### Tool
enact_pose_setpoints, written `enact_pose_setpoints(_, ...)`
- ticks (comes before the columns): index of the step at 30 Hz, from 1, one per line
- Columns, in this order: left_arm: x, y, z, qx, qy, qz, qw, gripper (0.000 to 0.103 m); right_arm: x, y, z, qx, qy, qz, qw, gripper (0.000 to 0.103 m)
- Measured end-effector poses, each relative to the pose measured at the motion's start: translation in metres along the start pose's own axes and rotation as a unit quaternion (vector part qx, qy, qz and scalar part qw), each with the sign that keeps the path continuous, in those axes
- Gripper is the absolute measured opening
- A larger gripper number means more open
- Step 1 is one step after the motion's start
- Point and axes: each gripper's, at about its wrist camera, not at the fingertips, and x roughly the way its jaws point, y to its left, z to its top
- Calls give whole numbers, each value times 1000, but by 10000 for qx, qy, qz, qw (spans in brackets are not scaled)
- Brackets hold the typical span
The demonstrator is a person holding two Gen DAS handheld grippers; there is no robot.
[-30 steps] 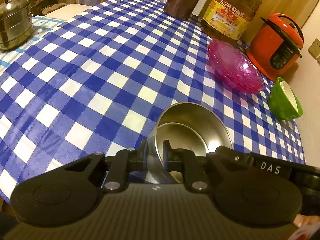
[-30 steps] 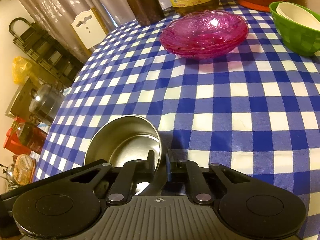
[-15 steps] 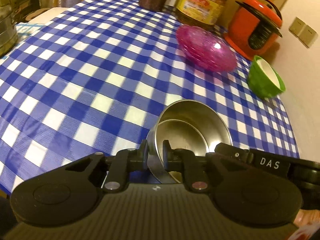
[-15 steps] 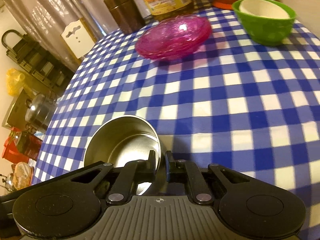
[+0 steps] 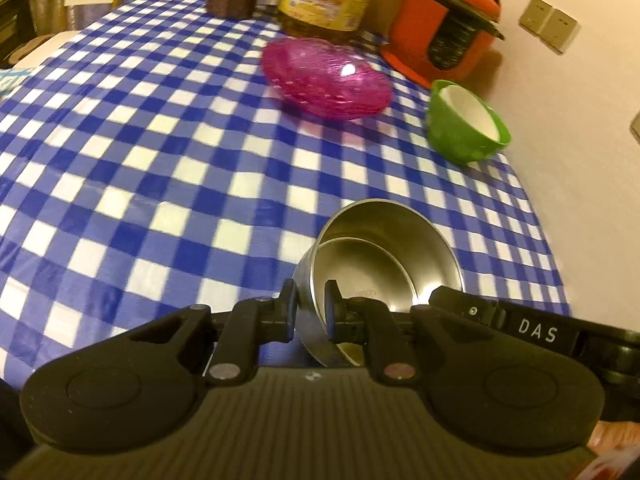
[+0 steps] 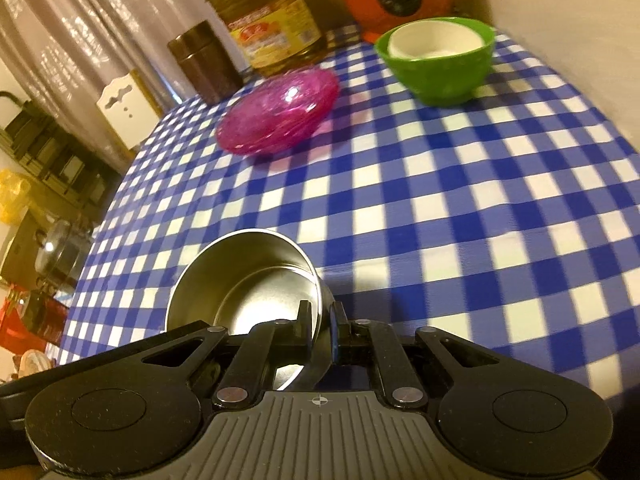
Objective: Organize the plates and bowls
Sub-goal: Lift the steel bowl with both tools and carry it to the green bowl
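Two grippers, left gripper (image 5: pixel 307 316) and right gripper (image 6: pixel 320 326), each clamp opposite rims of the nested steel bowls (image 5: pixel 384 264), sharing the load above the checked tablecloth (image 5: pixel 160 152), likely bound for the green bowl (image 5: pixel 466 128).

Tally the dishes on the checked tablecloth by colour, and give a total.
Steel bowl: 1, rim gripped by the left gripper and the right gripper
Pink dish stack: 1, number of dishes unclear
Green bowl: 1
White bowl inside the green: 1
Total: 4
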Motion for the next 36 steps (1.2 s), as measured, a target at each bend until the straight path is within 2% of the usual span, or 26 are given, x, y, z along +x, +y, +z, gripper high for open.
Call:
enact_pose_setpoints(19,-13,-69,3,401,-135,-591,9974,12,-72,-42,6,336,-513,-323,9976,9)
enact_pose_setpoints(28,-22,-94,18,534,-319,-882,9942,12,-99,-50,16,433,-859,-431,9944,9)
enact_pose_setpoints(36,-18,-119,37,634,-384,-1057,9916,12,-114,-66,39,634,-1107,-397,9910,9)
